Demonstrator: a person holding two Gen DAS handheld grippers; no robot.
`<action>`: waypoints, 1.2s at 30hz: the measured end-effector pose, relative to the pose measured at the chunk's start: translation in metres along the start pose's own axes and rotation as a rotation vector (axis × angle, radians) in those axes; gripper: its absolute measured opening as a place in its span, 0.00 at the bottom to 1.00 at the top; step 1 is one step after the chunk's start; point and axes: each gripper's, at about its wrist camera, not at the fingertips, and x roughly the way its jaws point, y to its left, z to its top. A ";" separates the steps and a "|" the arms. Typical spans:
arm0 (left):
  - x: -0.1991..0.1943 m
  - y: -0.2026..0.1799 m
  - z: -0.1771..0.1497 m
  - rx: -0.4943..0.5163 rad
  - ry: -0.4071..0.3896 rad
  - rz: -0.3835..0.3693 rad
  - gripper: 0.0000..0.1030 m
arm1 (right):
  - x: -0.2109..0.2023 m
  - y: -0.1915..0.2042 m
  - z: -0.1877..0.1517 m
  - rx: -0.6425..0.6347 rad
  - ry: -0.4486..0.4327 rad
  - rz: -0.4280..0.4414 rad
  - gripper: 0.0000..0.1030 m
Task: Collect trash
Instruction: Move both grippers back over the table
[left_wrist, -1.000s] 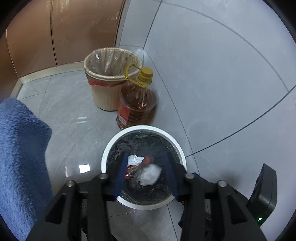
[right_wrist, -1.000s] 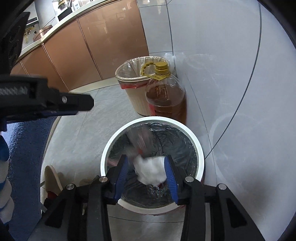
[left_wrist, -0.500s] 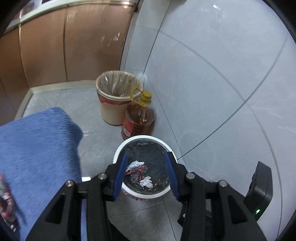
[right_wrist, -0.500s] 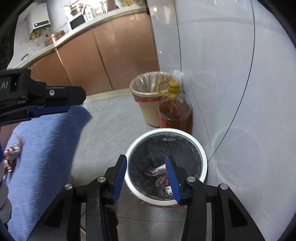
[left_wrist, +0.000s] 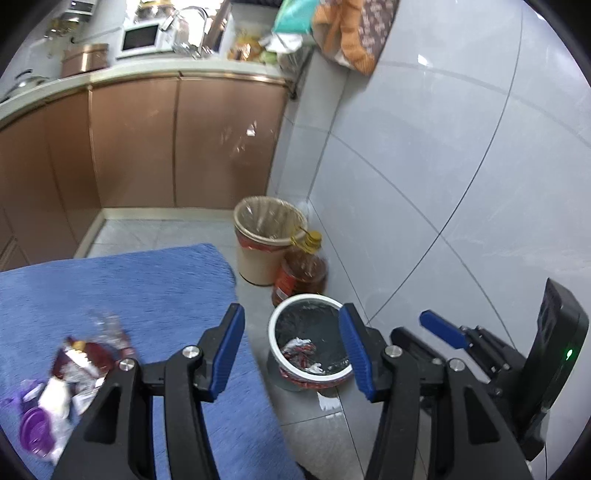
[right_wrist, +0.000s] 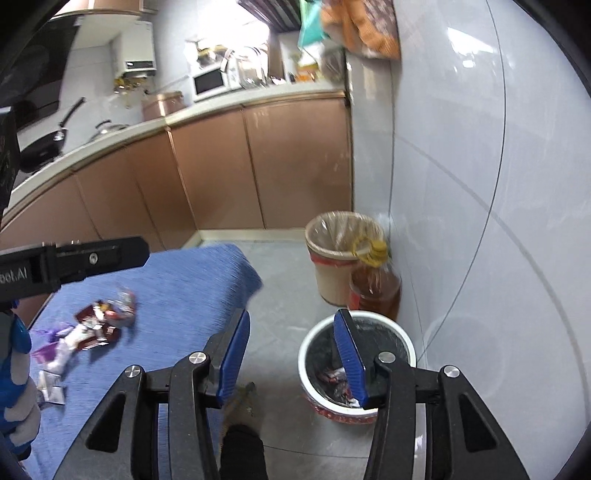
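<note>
Crumpled red, white and purple wrappers (left_wrist: 70, 373) are lying on the blue textured cloth surface (left_wrist: 147, 295) at far left; left gripper (left_wrist: 291, 354) is standing spread, jaws having just been opening, nothing between its blue pads; right gripper (right_wrist: 291, 360) is likewise standing spread and empty, jaws having just been opening; below both, the round white-rimmed bin with black liner (right_wrist: 406, 339) is sitting on the grey tiled floor (right_wrist: 280, 295), holding red-and-white crumpled trash (left_wrist: 303, 350); behind it an amber oil jug with yellow cap (right_wrist: 376, 284) is touching a beige bin with clear liner (right_wrist: 332, 258), against the grey tiled wall (right_wrist: 480, 184).
</note>
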 end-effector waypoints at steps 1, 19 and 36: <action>-0.014 0.005 -0.002 -0.001 -0.019 0.011 0.50 | -0.007 0.006 0.003 -0.009 -0.013 0.005 0.44; -0.159 0.082 -0.047 0.042 -0.143 0.166 0.50 | -0.089 0.095 0.023 -0.151 -0.143 0.111 0.47; -0.165 0.184 -0.112 0.080 0.053 0.242 0.49 | -0.071 0.149 0.023 -0.218 -0.108 0.216 0.50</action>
